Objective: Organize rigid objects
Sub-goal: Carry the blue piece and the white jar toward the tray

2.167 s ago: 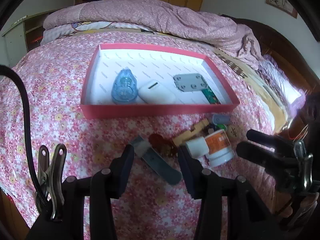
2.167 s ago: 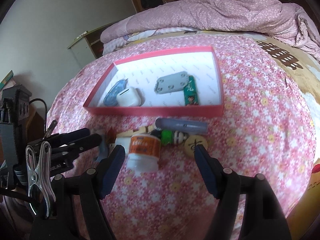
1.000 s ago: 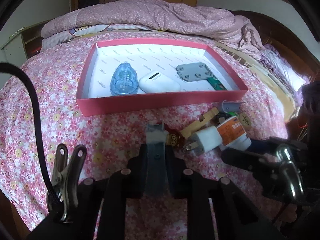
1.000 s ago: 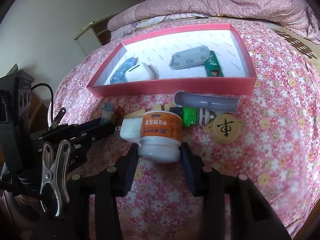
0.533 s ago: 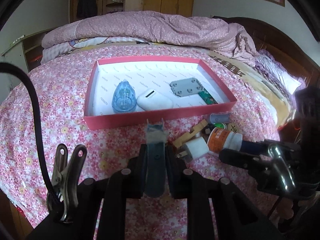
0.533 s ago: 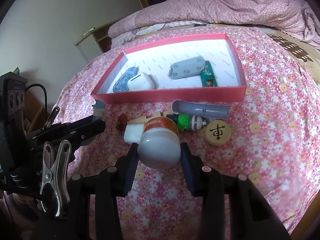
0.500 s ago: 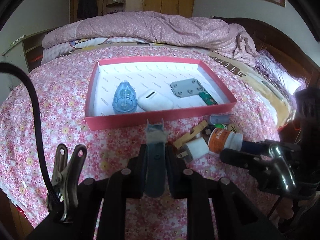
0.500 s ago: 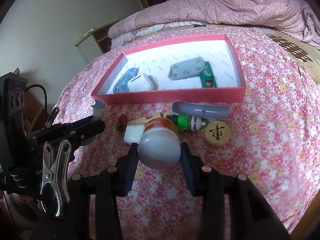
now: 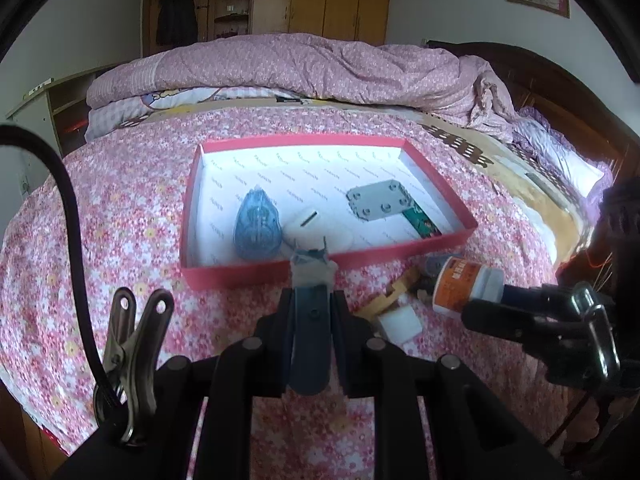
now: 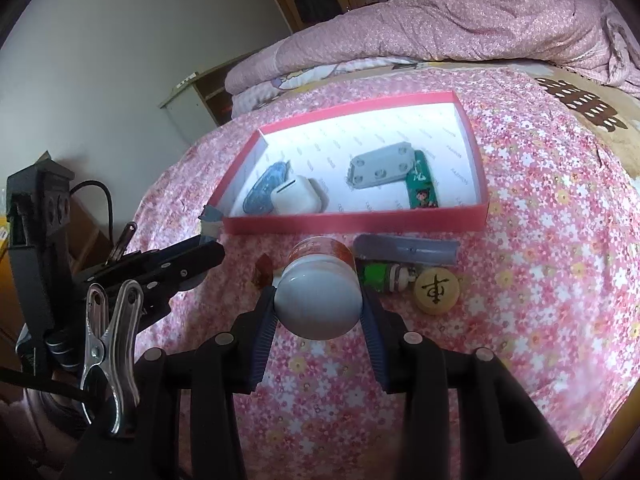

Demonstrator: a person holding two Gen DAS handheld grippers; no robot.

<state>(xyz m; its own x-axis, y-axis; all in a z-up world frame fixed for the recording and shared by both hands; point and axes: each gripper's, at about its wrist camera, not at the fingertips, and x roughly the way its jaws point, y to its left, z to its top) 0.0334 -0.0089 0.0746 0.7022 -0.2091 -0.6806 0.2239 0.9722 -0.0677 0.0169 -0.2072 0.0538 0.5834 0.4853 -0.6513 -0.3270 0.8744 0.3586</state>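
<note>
bottle [image 10: 320,300]: white, orange label, pinched in right jaws | left jaws pinching grey-blue clip [image 9: 310,332]

One box [image 9: 224,276], four items inside

Wooden disc [image 10: 436,291] bears a dark character, perhaps "車".

Both cams sit behind their tongs, angled down at the bed [image 9: 120,208], close in. Left wrist view faces the pink tray [image 9: 192,200] nearly square-on, from its near long side. Right wrist view sees the same tray [image 10: 476,152] from near-right. Shared: tray, clutter before it, rumpled quilt [image 10: 460,28] behind. Each shows the other's tongs.
</note>
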